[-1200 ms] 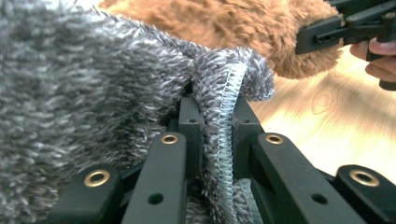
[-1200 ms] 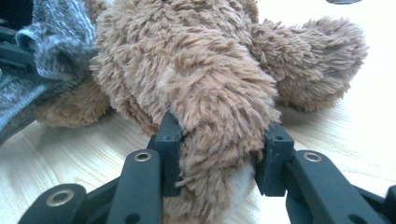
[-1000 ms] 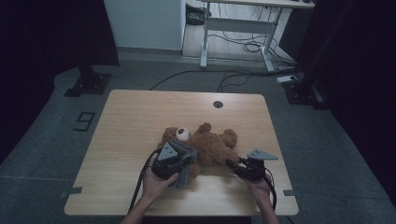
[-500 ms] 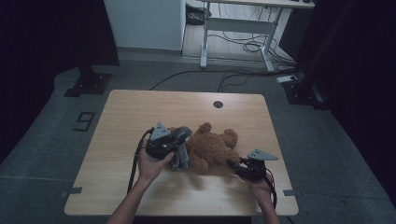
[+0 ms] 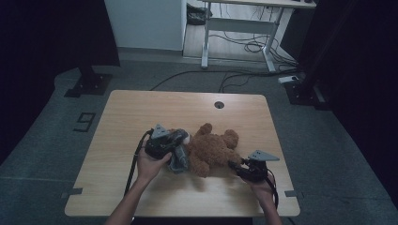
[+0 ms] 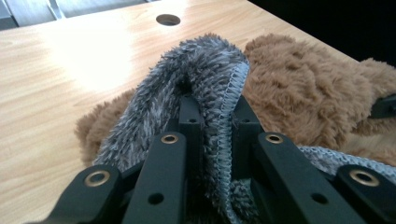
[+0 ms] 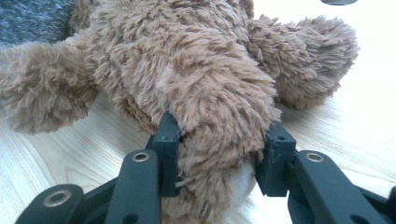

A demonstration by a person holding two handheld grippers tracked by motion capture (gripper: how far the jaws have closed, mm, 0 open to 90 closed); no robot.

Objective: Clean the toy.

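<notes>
Left gripper (image 5: 180, 151) is pinching a fold of grey fuzzy cloth (image 6: 205, 70), jaws pressed together on its stitched edge. Versus a second ago, it is sitting farther back and more to the left on the table (image 5: 141, 112), dragging the cloth up along the teddy bear's (image 5: 213, 147) head end; the bear's face, showing a second ago, is now lying under gripper and cloth. Right gripper (image 5: 234, 165) is staying put at the near right, clamping one brown leg of the bear (image 7: 219, 121); its jaws have just been opening a little, with the leg between them and the pads touching the fur on both sides. The bear is lying flat on the near half of the table, centre-right, head toward the left, limbs spreading out. Fur is shaggy, mid-brown. The cloth is bunching over the bear's left end, grey pile outside, knit backing at the hem, part trailing near the left hand (image 5: 150, 166).
</notes>
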